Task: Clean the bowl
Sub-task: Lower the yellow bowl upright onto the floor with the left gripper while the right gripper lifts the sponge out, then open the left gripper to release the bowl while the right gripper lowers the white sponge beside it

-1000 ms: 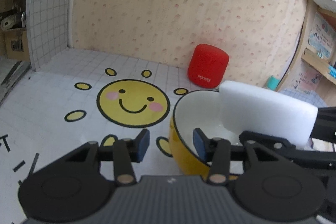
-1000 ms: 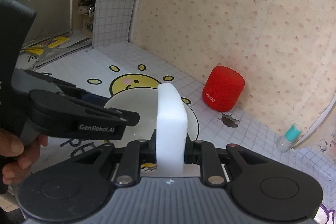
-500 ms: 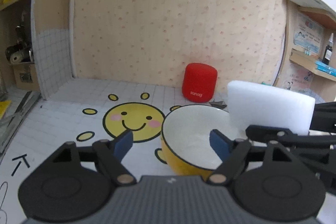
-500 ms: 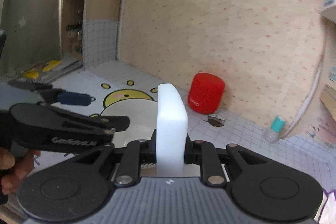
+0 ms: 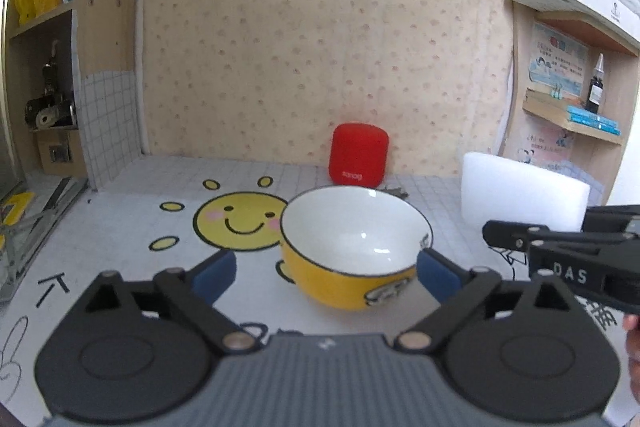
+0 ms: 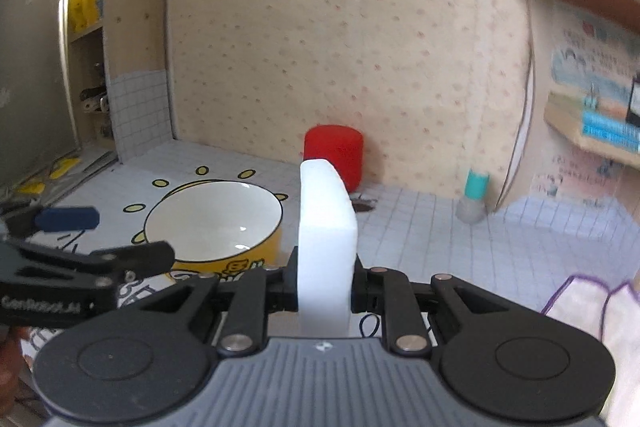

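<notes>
Judging from how things lie, I think the wipe is done or nearly so: the bowl (image 5: 352,247) sits upright on the sun-print mat (image 5: 120,227), its white inside showing no dirt I can make out, mouth facing up and tipped a little toward my cameras; being round, it has no long axis to speak of. My left gripper (image 5: 324,273) has its blue pads (image 5: 212,273) either side of the bowl without touching it, jaws opening. My right gripper (image 6: 324,291) is clamped on the white sponge (image 6: 326,227), which stands on edge, its long side running away from me, just right of the bowl. What's left, I reckon, is setting the sponge down.
</notes>
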Demonstrator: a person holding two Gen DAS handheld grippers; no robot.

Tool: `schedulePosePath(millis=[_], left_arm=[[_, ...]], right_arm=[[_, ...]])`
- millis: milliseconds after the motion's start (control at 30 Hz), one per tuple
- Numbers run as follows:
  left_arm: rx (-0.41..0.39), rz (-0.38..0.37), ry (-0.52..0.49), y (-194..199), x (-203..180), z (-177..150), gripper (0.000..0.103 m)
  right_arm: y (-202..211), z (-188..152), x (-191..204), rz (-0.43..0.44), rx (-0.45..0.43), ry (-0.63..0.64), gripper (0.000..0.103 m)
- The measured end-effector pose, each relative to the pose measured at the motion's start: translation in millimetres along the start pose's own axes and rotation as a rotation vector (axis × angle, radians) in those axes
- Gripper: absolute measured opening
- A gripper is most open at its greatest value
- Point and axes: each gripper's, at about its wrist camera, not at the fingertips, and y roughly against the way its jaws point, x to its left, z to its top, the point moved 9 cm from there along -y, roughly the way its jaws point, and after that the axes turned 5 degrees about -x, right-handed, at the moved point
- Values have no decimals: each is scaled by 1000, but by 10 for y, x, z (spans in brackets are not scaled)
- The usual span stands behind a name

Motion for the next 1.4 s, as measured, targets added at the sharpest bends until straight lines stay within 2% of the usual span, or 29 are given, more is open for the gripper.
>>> schedulePosePath(millis=[367, 500, 567, 600, 700, 800, 1033, 1233, 1400], left_arm=[[64, -1, -13, -105, -112, -204, 99], [79, 2, -22, -145, -151, -254, 100], [84, 3, -20, -155, -157, -267, 100], [88, 3, -19, -162, -160, -280, 100], [94, 8, -20, -173, -166, -295, 102], [99, 12, -19, -180, -173, -308, 103], [109, 13, -18, -163, -201, -338, 103], [109, 12, -17, -136, -229, -347, 103], [106, 7, -25, -107, -266, -360, 103]], right_arm=[[-312, -194, -152, -5, 12, -253, 18], [-404, -279, -118, -1, 42, -249, 19], [-447, -322, -106, -1, 52, -252, 22], [-467, -341, -99, 3, 59, -251, 29], [-495, -367, -101, 7, 72, -255, 59], [-438, -342, -112, 5, 42, -247, 79], [-282, -299, -121, -44, 22, -141, 81], [-73, -207, -206, -82, -35, -130, 81], [9, -172, -252, -105, -49, -121, 81]])
